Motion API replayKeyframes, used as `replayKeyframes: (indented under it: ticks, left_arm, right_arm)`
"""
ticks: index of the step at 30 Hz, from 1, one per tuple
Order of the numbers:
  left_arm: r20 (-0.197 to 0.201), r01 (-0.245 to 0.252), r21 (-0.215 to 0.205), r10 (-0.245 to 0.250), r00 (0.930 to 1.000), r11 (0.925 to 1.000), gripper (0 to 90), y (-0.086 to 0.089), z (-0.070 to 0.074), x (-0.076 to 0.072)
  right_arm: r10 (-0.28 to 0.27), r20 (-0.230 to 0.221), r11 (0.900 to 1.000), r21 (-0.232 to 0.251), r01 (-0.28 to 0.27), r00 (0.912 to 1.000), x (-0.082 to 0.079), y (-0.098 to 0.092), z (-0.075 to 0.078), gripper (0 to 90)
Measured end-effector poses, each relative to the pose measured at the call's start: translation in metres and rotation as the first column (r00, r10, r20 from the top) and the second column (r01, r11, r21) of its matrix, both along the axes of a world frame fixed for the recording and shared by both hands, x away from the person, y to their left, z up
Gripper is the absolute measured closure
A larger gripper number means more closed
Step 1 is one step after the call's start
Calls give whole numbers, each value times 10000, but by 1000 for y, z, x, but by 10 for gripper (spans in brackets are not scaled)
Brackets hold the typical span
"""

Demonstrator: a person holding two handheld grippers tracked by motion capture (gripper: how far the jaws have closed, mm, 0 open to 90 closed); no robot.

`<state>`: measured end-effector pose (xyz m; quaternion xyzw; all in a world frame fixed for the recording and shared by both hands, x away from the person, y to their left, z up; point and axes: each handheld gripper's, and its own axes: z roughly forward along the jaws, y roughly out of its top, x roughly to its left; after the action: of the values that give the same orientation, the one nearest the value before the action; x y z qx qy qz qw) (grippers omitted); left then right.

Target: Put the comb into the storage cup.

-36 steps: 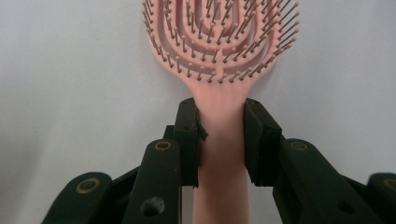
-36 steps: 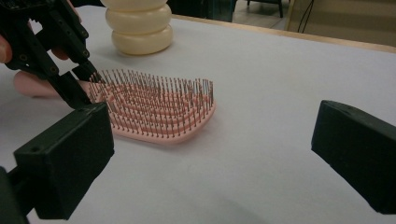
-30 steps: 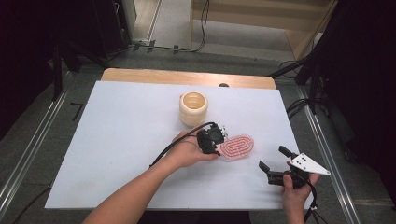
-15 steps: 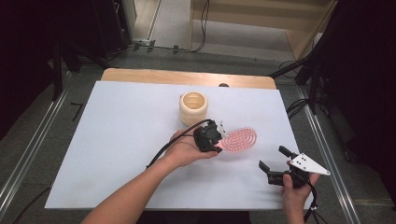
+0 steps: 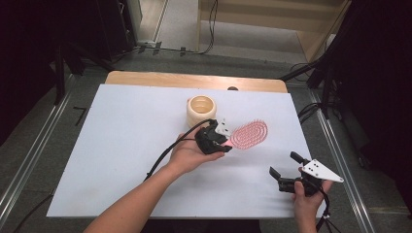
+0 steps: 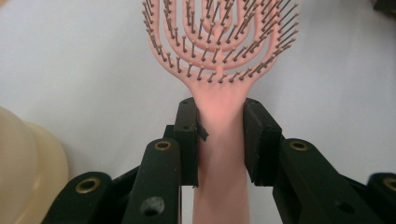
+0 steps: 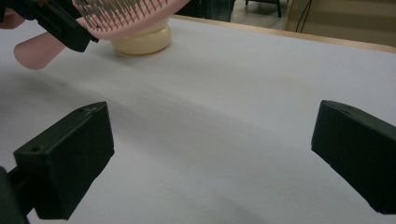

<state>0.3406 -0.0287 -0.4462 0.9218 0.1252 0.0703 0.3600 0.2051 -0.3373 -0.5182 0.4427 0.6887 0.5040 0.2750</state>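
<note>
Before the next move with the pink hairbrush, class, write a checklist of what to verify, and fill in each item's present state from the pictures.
1. Left gripper shut on the pink hairbrush handle: ok, both pads press its neck.
2. Brush clear of the white table: ok, the right gripper view shows it in the air, bristles up.
3. Cream cup upright and open at the top: ok.
4. Cup free of things inside: cannot tell, its bottom is hidden.
5. Right gripper out of the brush's way: ok, it is open, holds nothing, and sits near the table's front right.
6. Left gripper's cable clear of the cup: ok.
</note>
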Motion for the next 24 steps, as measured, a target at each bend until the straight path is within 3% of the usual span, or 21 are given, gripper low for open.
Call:
replayKeyframes:
  ticks: [2,3,4,5,6,7,8,14,17,24]
  left_arm:
    - [180,-179,-380,186,9997,9991,706,3,2,-1]
    - [180,-179,-380,186,9997,9991,706,3,2,-1]
    - [223,-291,-709,307,9993,9971,706,6,3,0]
    - [223,-291,-709,307,9993,9971,706,6,3,0]
    - [316,-472,-1097,509,9982,9928,706,9,3,0]
    - [316,-472,-1097,509,9982,9928,706,9,3,0]
    - [322,-531,-1481,585,9978,9875,706,13,4,1]
    - [509,-639,-1989,754,9959,9779,706,19,7,1]
    - [625,-657,-2435,832,9946,9677,706,24,10,2]
    - [751,-740,-2734,980,9923,9591,706,29,14,5]
  right_arm:
    - [34,23,10000,-14,-34,10000,0,0,0,0]
    - [34,23,10000,-14,-34,10000,0,0,0,0]
    - [43,23,10000,-16,-42,10000,0,0,0,0]
    - [43,23,10000,-16,-42,10000,0,0,0,0]
    - [35,32,10000,-11,-35,10000,0,0,0,0]
    - [35,32,10000,-11,-35,10000,0,0,0,0]
    - [13,29,10000,0,-13,10000,0,0,0,0]
    - [19,40,10000,19,-19,10000,0,0,0,0]
    - [10,34,10000,42,-10,10000,0,-1,0,0]
    - [56,112,10000,45,-56,9999,0,-2,0,0]
